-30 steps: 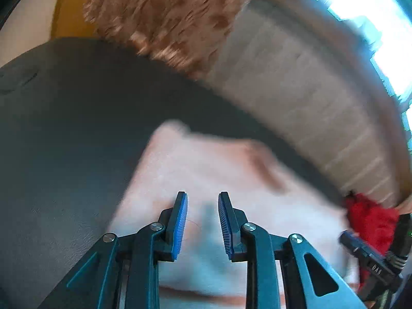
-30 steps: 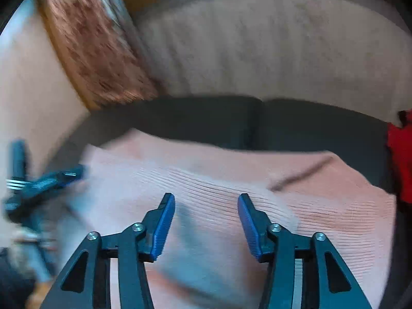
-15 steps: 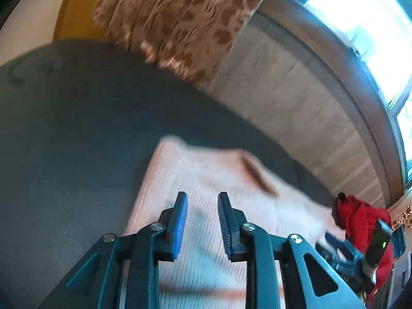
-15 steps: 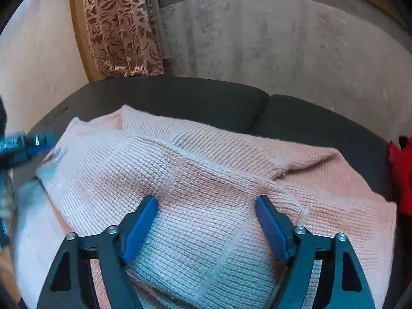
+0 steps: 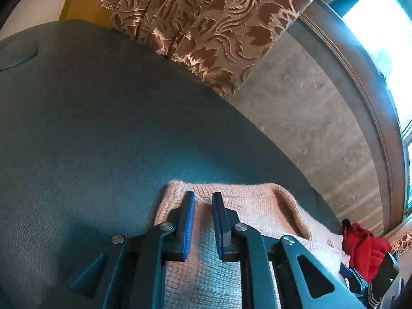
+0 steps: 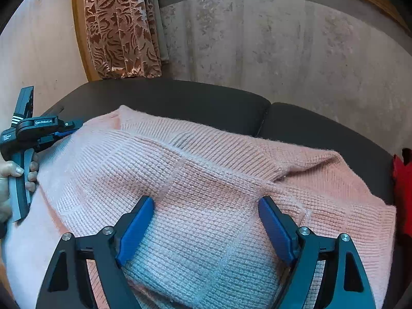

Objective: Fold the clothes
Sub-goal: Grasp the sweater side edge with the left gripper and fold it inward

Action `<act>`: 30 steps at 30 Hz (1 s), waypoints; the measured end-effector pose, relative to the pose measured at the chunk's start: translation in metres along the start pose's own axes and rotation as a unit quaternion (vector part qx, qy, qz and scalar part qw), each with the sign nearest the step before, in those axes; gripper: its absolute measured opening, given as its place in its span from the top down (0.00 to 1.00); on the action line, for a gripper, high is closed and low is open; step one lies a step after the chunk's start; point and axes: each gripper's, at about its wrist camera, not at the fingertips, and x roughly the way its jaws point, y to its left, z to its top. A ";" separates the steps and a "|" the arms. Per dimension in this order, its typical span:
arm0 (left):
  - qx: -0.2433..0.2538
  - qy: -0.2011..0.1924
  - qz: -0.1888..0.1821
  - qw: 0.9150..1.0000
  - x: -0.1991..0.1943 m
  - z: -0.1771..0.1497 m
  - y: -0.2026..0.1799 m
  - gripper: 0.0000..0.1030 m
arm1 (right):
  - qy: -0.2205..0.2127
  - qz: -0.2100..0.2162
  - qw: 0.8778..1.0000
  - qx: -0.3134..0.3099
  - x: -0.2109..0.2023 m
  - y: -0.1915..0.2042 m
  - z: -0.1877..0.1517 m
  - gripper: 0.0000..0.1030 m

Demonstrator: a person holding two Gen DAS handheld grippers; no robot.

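A pink knitted sweater (image 6: 206, 180) lies spread across a dark padded bench (image 6: 180, 97), a broad flap of it laid over the body, with a diagonal ridge running across the knit.

Over the last second both views have gone from blurred to sharp, so the fast motion has settled. The right gripper (image 6: 206, 229) has spread its blue pads much wider than a second ago and now hangs released just above the middle of the sweater, nothing between its fingers. The left gripper (image 5: 202, 221) has slid toward the sweater's far left corner; its fingers are close together, a narrow gap left, with the knit lying under and between them. Whether it pinches cloth cannot be told.

In my judgement one fold has been laid down and let go, and the left side is being smoothed or taken up for another.

A hand (image 6: 15, 177) grips the left gripper's handle at the sweater's left edge, the tool pointing inward over the cloth. A red garment (image 5: 365, 249) sits at the bench's right end, beside the sweater. A patterned curtain (image 6: 121, 25) hangs behind.
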 end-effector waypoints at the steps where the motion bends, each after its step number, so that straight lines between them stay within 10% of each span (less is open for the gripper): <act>1: 0.004 -0.001 0.007 1.000 0.003 0.003 -0.002 0.87 | 0.000 0.003 1.000 0.000 0.003 -0.002 0.002 0.18; 27: 0.034 0.012 0.034 0.999 0.038 0.026 -0.020 0.87 | 0.007 0.039 0.999 0.032 0.015 -0.024 0.020 0.12; 30: 0.043 0.025 0.044 0.998 0.018 0.024 -0.026 0.74 | 0.014 0.067 0.996 0.058 -0.014 -0.029 0.012 0.08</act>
